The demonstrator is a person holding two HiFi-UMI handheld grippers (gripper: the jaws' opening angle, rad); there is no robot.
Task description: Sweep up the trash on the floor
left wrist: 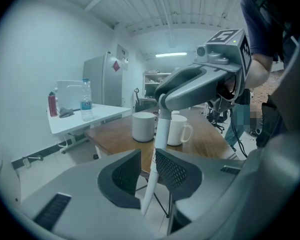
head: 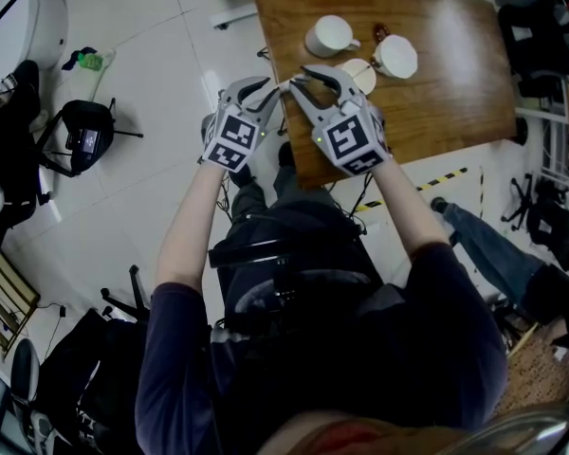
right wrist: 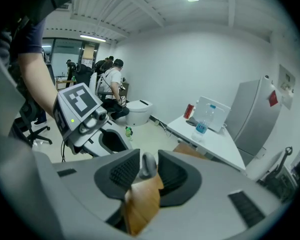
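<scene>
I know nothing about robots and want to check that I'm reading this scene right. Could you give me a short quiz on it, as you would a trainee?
1. True or false: the left gripper and the right gripper both hold the same white pole.
2. The white mugs stand on: A a metal tray; B the wooden table; C a cardboard box.
3. Which gripper grips the pole higher up?
Key: 1 true; 2 B; 3 the right gripper.
</scene>
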